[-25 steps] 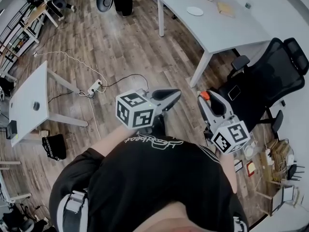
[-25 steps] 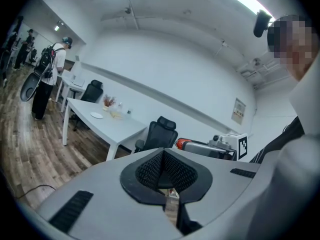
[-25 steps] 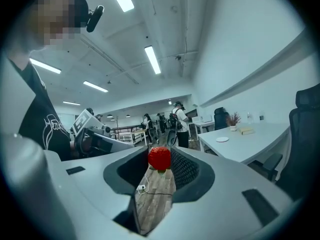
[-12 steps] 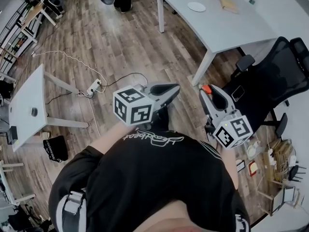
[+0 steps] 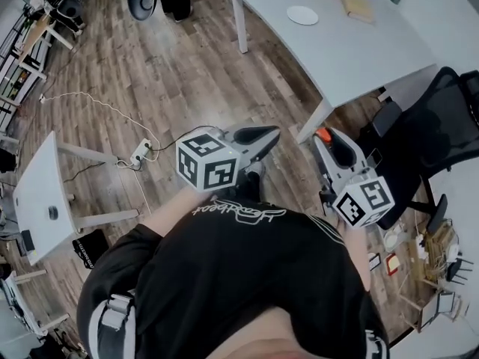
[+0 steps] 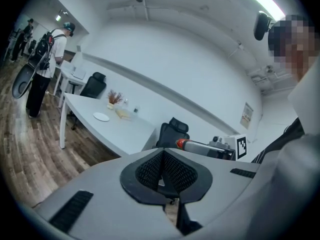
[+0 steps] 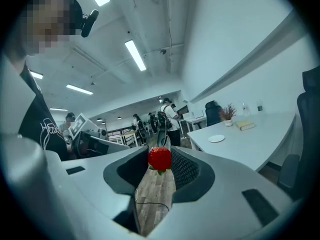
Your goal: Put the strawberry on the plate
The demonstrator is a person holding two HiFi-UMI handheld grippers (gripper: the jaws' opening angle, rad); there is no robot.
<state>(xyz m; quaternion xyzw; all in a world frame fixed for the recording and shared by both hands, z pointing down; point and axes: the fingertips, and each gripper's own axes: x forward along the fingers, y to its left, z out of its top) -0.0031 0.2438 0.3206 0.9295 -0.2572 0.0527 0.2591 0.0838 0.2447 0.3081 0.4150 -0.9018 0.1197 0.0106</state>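
The right gripper [image 5: 329, 142], right of centre in the head view, has its jaws clamped on a small red strawberry [image 7: 159, 158]. The left gripper [image 6: 163, 160], at centre, has its jaws pressed together with nothing between them. A small round white plate [image 5: 302, 15] sits on the long pale grey table [image 5: 374, 47] at upper right, well apart from both.

The floor [image 5: 172, 66] is laid in matt, grained wood planks. The table [image 5: 359, 51] is finished smooth and white. The right gripper [image 5: 325, 137] is shelled in smooth grey plastic, its pads [image 7: 183, 167] ribbed black. The strawberry [image 7: 159, 158] is seen glossy.
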